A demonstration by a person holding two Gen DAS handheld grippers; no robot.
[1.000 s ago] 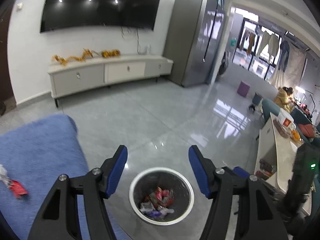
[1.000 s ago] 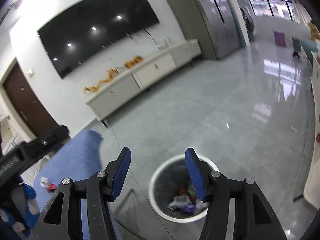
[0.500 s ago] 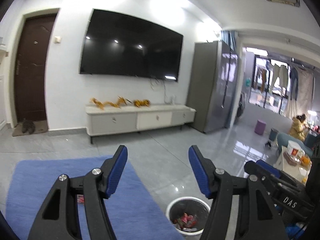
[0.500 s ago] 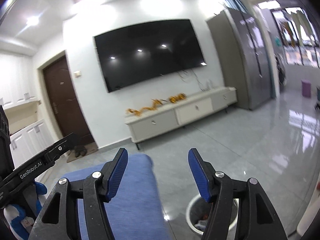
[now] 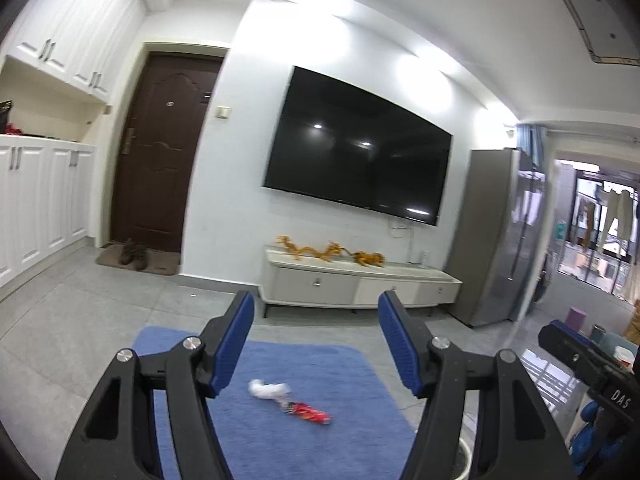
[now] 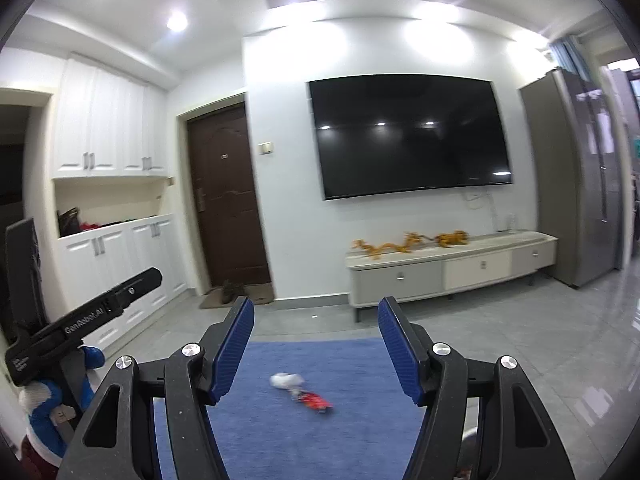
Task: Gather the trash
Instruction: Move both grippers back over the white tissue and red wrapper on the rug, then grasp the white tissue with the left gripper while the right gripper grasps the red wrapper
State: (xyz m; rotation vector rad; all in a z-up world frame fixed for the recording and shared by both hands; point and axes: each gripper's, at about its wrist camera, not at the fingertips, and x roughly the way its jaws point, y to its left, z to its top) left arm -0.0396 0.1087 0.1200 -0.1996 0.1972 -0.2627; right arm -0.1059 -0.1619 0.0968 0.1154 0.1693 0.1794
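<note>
You hold both tools level over the blue rug [image 5: 280, 432], facing the far wall. Your left gripper [image 5: 316, 340] has its blue pads spread wide apart with nothing between them, and your right gripper [image 6: 316, 340] stands just the same, pads apart and empty.

The trash lies on the rug ahead of you: a crumpled white wrapper [image 5: 267, 389] and, just beside it on the near right, a red wrapper [image 5: 310, 414]. The two look to be touching or nearly so; blur hides the join. From the right tool's camera the same pair sits in the gap between the pads, the white piece [image 6: 285, 380] farther and the red piece [image 6: 314, 401] nearer.

The white rim of the trash bin [image 5: 464, 460] peeps in at the near right edge of the rug, mostly hidden behind the left tool's right finger.

On the far wall hangs a black television [image 6: 408, 136] above a low white cabinet [image 6: 448, 266]. A dark brown door [image 6: 228, 196] stands to the left.
</note>
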